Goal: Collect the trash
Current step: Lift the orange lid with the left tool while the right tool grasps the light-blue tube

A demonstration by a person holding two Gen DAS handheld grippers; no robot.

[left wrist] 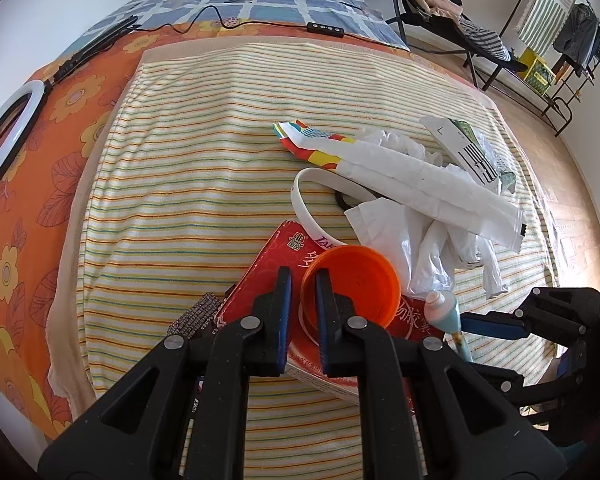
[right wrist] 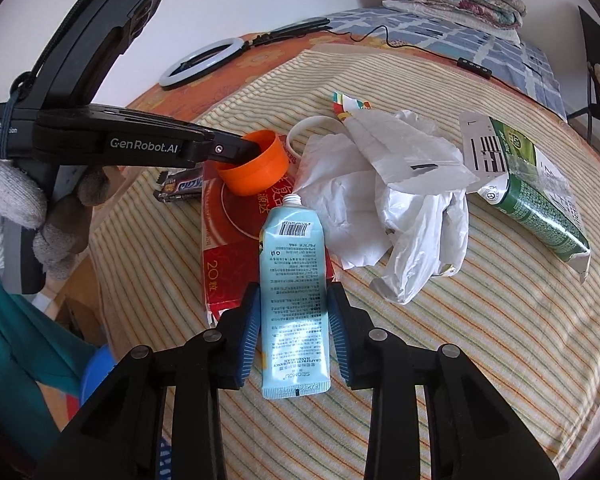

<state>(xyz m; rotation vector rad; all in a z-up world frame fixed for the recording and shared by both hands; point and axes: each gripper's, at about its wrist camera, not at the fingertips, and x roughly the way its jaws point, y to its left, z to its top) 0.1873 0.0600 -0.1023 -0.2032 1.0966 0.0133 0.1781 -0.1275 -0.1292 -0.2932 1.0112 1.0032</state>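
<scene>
Both grippers loaded, pickup step under way.

Left gripper (left wrist: pixel 303 292): jaws nearly closed, pinching the wall of the orange cap (left wrist: pixel 352 284), one finger inside, one outside. Cap looks lifted, tilted over the red packet (left wrist: pixel 276 272) near the towel's (left wrist: pixel 180 184) near edge.

Right gripper (right wrist: pixel 294 320): jaws closed against both sides of the blue tube (right wrist: pixel 294 288), nozzle uncapped and pointing away. Tube's lower end overlaps the red packet; cannot tell if it is clear of the towel yet.

Still lying on the towel: white band (left wrist: pixel 304 196) just beyond the packet, crumpled white bags (right wrist: pixel 380 200) mid-towel, colourful wrapper (left wrist: pixel 304 136) behind them, green carton (right wrist: pixel 540 200) toward the right edge, candy bar wrapper (right wrist: pixel 180 188) touching the packet's left side.

Judgement: two items in hand, most of the trash remaining. Next calls for carrying cap and tube to a bin. None is clearly visible; a blue object (right wrist: pixel 96 376) shows below the towel's left edge. Cap grip is thin; keep it level.
</scene>
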